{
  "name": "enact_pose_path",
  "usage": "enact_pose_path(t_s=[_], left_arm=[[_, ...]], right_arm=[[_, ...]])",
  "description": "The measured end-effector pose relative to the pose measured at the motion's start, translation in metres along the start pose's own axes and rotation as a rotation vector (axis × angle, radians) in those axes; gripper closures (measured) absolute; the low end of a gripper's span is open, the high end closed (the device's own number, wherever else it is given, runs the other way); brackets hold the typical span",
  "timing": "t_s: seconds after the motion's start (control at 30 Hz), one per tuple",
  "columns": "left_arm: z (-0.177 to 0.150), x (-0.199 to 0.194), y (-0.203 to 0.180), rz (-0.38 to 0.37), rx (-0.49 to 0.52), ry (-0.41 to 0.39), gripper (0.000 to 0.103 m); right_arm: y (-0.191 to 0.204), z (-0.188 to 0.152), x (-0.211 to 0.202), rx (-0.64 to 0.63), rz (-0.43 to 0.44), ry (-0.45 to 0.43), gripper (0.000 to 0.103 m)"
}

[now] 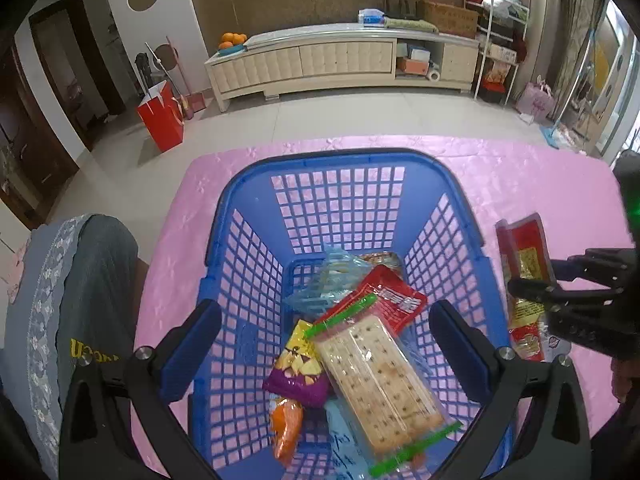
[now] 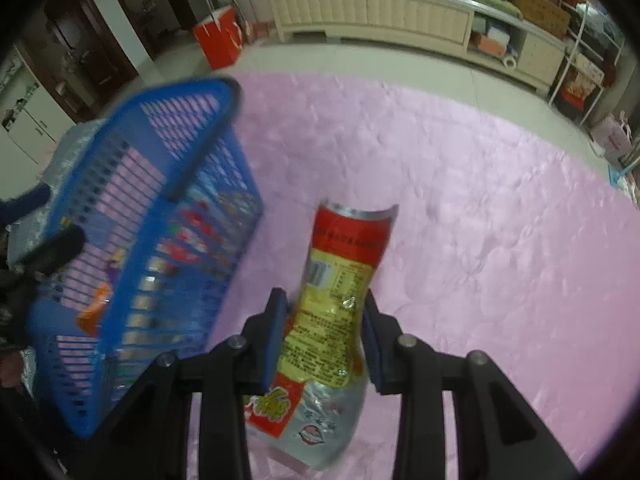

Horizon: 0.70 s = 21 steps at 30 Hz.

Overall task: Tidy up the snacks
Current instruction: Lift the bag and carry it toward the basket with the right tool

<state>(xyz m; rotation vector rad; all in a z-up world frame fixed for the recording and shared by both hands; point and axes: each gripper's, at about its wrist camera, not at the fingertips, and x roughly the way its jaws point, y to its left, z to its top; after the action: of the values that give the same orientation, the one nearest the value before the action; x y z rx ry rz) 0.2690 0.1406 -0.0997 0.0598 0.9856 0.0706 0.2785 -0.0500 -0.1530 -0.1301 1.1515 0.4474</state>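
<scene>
surface: pink tablecloth [image 1: 520,168], patterned, covering the table.
basket: blue basket [image 1: 340,160], open lattice walls, standing on the cloth, left of the right gripper.
basket contents: cracker pack [image 1: 380,380] in clear wrap with green ends, lying on top; red packet [image 1: 396,300] behind it; purple and yellow packet [image 1: 298,372] to its left; orange packet [image 1: 286,428] near the front wall; clear bluish bag [image 1: 328,276] toward the back.
left gripper [image 1: 324,350]: above the basket, pointing down into it, blue pads wide apart, nothing between them.
right gripper [image 2: 326,340]: pads clamped on the middle of the red and yellow snack bag.
red and yellow snack bag [image 2: 332,308]: outside the basket, just to its right, over the cloth, red top end pointing away from the gripper, silver end toward the camera.
background: cream cabinet [image 1: 340,60], red paper bag [image 1: 162,116] on the floor.
</scene>
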Motion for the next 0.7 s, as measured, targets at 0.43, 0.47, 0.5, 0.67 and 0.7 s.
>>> enact_pose_path(t_s=[0.43, 0.47, 0.5, 0.67, 0.7], left_arm=[[-0.018, -0.062, 0.018, -0.01, -0.052, -0.083, 0.0], [-0.02, -0.066, 0.021, -0.012, -0.058, -0.09, 0.0], [-0.021, -0.071, 0.024, -0.013, -0.064, -0.099, 0.0], [-0.025, -0.087, 0.035, -0.016, -0.075, -0.131, 0.0], [-0.027, -0.09, 0.037, -0.015, -0.077, -0.136, 0.0]], right_arm=[[0.058, 0.009, -0.077, -0.107, 0.003, -0.157, 0.099], [0.065, 0.011, -0.079, -0.118, 0.003, -0.163, 0.099], [0.067, 0.019, -0.081, -0.131, 0.005, -0.172, 0.099], [0.096, 0.029, -0.084, -0.181, 0.024, -0.19, 0.099], [0.101, 0.03, -0.081, -0.185, 0.028, -0.191, 0.099]])
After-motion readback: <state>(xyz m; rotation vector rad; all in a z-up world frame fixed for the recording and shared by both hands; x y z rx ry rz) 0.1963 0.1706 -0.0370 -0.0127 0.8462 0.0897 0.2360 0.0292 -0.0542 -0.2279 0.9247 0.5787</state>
